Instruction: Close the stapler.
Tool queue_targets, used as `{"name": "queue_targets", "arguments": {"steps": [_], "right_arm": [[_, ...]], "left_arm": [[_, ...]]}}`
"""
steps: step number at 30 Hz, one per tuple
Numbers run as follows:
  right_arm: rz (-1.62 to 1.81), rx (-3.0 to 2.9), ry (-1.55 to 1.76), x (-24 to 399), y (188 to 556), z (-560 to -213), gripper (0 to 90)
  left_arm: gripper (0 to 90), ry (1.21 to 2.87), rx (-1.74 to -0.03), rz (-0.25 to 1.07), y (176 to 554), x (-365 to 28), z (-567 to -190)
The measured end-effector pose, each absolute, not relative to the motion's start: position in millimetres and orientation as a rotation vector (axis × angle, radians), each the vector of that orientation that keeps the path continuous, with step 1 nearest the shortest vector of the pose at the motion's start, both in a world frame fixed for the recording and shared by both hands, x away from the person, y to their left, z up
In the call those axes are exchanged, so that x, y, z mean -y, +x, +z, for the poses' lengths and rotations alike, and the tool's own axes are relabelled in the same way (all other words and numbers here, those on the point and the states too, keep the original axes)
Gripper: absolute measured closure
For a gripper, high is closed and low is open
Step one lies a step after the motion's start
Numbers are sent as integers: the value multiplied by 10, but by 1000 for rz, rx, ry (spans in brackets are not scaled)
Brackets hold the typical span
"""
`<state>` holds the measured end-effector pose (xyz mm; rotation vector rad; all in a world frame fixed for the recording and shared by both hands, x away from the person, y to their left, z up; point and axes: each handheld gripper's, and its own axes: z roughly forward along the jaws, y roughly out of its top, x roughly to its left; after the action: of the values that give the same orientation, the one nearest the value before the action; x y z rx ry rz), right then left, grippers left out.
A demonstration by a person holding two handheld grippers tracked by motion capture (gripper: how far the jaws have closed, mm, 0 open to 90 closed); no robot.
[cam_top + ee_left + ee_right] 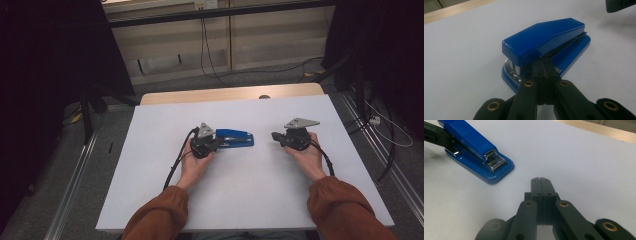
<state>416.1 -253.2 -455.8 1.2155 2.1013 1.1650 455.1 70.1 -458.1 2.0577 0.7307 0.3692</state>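
In the high view, a flat white counter (250, 200) with a pale wooden strip along its far edge carries a glossy blue plastic stapler (235, 138) near its middle. The left tongs (218, 142), held in the person's left hand (194, 162), reach across to the stapler's left end and touch it. The right tongs (275, 135), held in the right hand (306, 152), point left toward the stapler and sit apart from it, with bare counter between. Rust-orange sleeves (160, 215) cover both forearms.

In the left gripper view, the left tongs (543, 68) have their black jaws pressed together, the tips pushed in at the side of the stapler (544, 40), at the seam between its blue top and blue base. Whether they pinch any part of it I cannot tell. The stapler lies flat on the counter (461, 50).

In the right gripper view, the right tongs (540, 180) are pressed together with nothing between them, over the bare counter (586, 165). The stapler (477, 150) lies up and to the left, its metal mouth facing this way, well apart from these tips. The left tongs (445, 138) meet its far end.
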Motion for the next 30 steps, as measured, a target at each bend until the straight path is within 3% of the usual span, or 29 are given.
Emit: {"name": "queue_targets", "arguments": {"steps": [14, 20, 24, 26, 28, 30], "right_arm": [[1230, -2114, 1169, 2465, 4130, -4545, 900], [1244, -2096, 1173, 2487, 4111, -4518, 851], [1244, -2099, 1188, 2514, 4081, -4510, 786], [1245, -2099, 1196, 2529, 4067, -4510, 739], [1249, -2097, 1205, 2542, 4058, -4505, 702], [1265, -2090, 1211, 2553, 4046, -4496, 653]], "left_arm": [[889, 2058, -743, 338, 4531, -710, -4566], [843, 2064, -738, 336, 4468, -754, -4510], [777, 2047, -746, 337, 4417, -807, -4461], [636, 2033, -770, 356, 4398, -831, -4446], [637, 2027, -771, 357, 4396, -853, -4441], [578, 2020, -783, 369, 4396, -870, -4436]]}}
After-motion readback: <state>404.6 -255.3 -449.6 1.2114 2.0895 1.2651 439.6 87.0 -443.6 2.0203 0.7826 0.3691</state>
